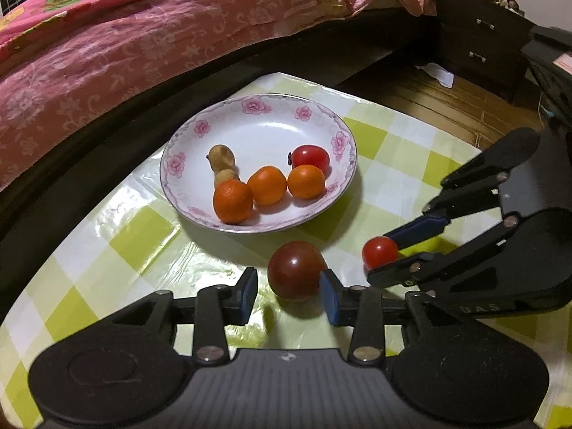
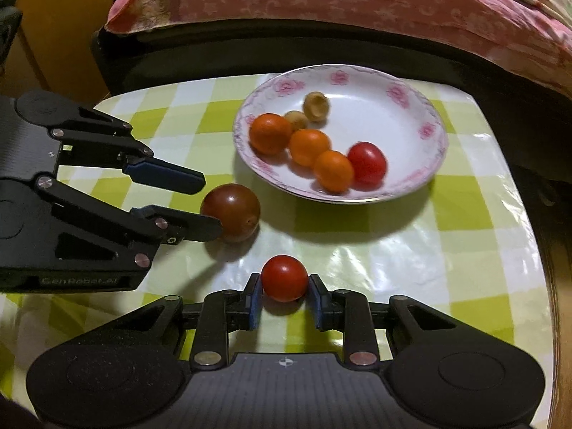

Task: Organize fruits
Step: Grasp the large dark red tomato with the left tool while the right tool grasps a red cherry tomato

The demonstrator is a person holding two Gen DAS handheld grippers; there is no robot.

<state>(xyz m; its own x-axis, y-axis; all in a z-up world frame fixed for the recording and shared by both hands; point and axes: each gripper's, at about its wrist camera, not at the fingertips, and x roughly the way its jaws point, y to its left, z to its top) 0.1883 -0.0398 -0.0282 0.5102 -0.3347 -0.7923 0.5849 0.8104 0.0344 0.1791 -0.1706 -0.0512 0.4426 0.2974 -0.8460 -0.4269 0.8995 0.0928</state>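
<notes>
A dark brownish-red tomato (image 1: 295, 270) (image 2: 230, 212) lies on the checkered tablecloth between the fingers of my left gripper (image 1: 289, 295) (image 2: 211, 205). It touches one blue pad, a gap shows at the other, and the gripper is open. My right gripper (image 2: 285, 296) (image 1: 380, 255) is shut on a small bright red tomato (image 2: 284, 278) (image 1: 380, 252) low over the cloth, pads pressing on both sides. Behind them stands a white plate with pink flowers (image 1: 257, 103) (image 2: 393, 91) holding three small oranges, one red tomato (image 1: 311, 157) and two brown longans.
The small table (image 1: 393, 164) has a green-and-white glossy cloth, with its edges close around the plate. A bed with a pink cover (image 1: 143, 46) runs along the far side. A dark drawer cabinet (image 1: 479, 39) stands on the wooden floor beyond the table's corner.
</notes>
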